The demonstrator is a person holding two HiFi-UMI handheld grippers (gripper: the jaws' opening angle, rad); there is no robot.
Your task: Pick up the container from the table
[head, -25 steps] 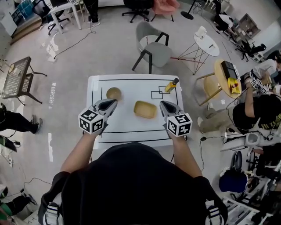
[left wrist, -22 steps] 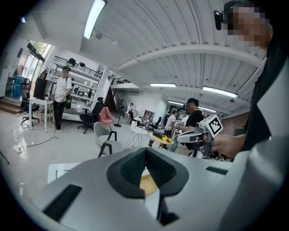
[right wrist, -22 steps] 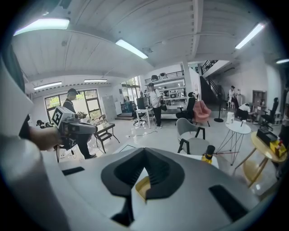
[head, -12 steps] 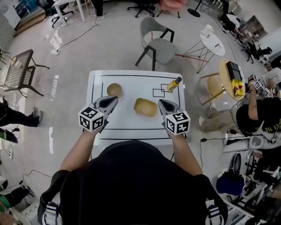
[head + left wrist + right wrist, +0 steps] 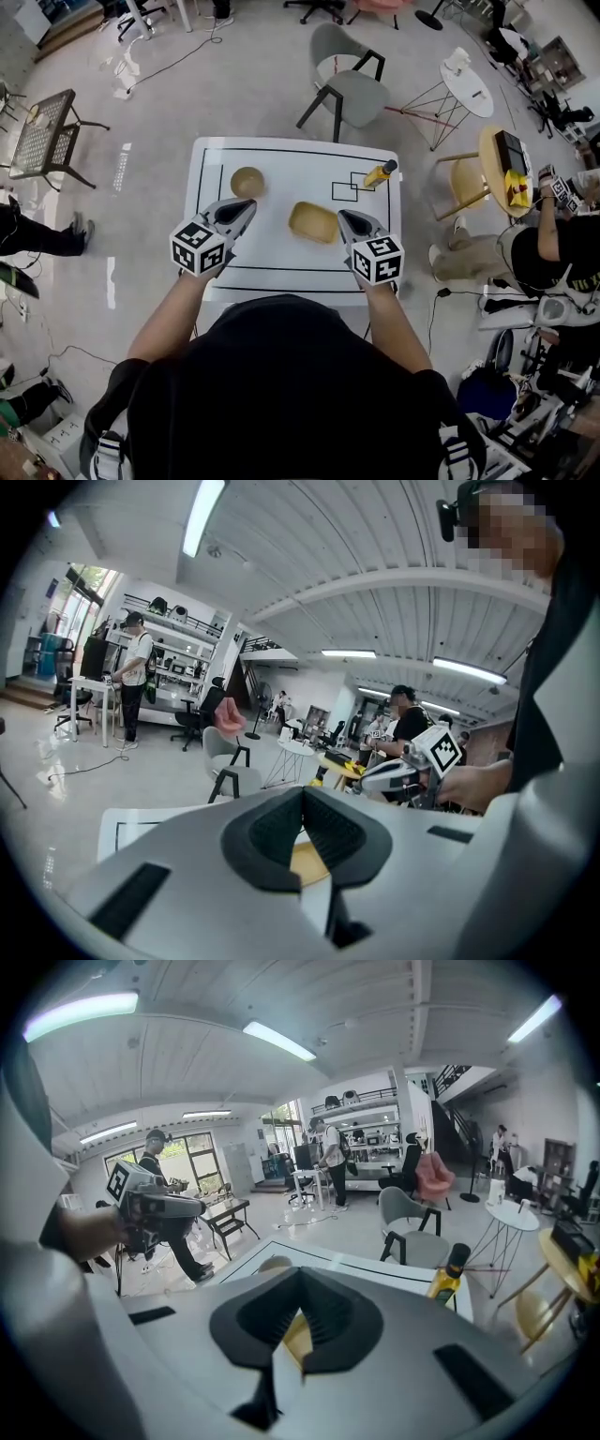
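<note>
I hold my left tool [image 5: 247, 207] and right tool [image 5: 346, 218] closed and empty. The yellow container [image 5: 313, 222] sits between them on the desk [image 5: 281, 274]

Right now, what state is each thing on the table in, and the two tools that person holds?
Yellow rectangular container: open-topped, empty, untouched.
Round tan bowl: upright, empty.
Yellow bottle with black cap: upright, capped.
Left gripper: shut, empty.
Right gripper: shut, empty.

black short-sleeved shirt [image 5: 281, 394], grey left hand-held gripper [image 5: 246, 208], right hand-held gripper [image 5: 345, 218], square-marker cubes [image 5: 198, 247]
</note>
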